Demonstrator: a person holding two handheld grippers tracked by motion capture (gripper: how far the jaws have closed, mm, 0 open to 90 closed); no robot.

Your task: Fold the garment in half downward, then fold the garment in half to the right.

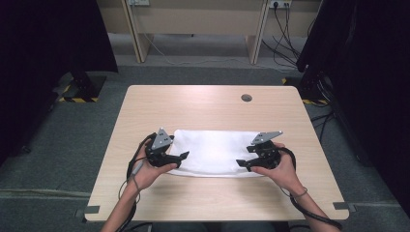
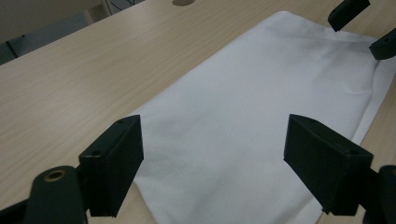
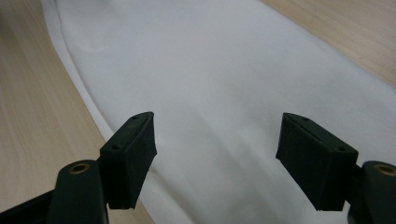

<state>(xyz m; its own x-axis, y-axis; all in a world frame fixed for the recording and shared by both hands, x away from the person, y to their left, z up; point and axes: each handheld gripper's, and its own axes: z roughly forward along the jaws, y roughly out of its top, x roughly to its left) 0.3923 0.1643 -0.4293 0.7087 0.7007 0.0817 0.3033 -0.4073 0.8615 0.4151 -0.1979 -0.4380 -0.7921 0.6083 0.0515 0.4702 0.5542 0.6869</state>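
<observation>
We hold left tongs (image 1: 183,155) and right tongs (image 1: 240,164) wide open, empty, at the folded white cloth's (image 1: 212,150) ends near the worktop's (image 1: 203,104) front edge, probably to fold it.

White cloth (image 1: 215,152): folded into a long rectangle, lying flat on the table, long side running left to right across the near half. At least two layers: a lower layer's edge sticks out slightly past the top one along the near side, clear in the right gripper view (image 3: 224,84). Surface mostly smooth, only faint creases. Near edge bows slightly toward the person in the high view, far edge straight. The left gripper view (image 2: 261,102) shows it running away lengthwise, its far end slightly puckered. Plain fabric, no print or pattern visible.
</observation>
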